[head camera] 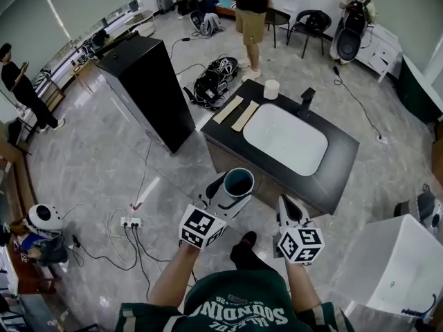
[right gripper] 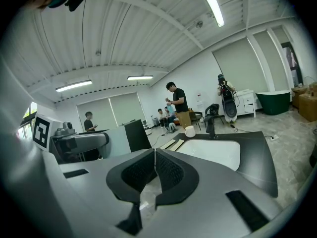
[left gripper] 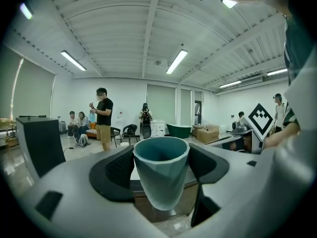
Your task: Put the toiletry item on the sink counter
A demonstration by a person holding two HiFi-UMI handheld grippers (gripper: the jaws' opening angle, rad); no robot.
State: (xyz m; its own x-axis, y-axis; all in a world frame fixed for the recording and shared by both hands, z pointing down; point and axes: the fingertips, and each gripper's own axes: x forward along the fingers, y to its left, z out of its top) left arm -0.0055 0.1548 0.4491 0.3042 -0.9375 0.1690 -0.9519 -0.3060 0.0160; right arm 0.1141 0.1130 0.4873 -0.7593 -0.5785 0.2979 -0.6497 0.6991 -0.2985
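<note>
A teal faceted cup point(left gripper: 161, 175) stands upright between the jaws of my left gripper point(left gripper: 161, 168), which is shut on it. In the head view that cup point(head camera: 238, 182) hangs just short of the near edge of the dark sink counter point(head camera: 339, 168), and the left gripper point(head camera: 225, 194) holds it from below. My right gripper point(head camera: 291, 211) hovers beside it, also at the counter's near edge. In the right gripper view its jaws point(right gripper: 155, 168) are pressed together with nothing between them. The white basin point(head camera: 285, 139) is set into the counter.
On the counter lie two pale wooden strips point(head camera: 236, 112), a white round pot point(head camera: 271, 88) and a black tap point(head camera: 306, 103). A tall black cabinet point(head camera: 147, 88) stands to the left, a white box point(head camera: 396, 267) to the right. Cables and a power strip point(head camera: 131, 221) lie on the floor. People stand at the back.
</note>
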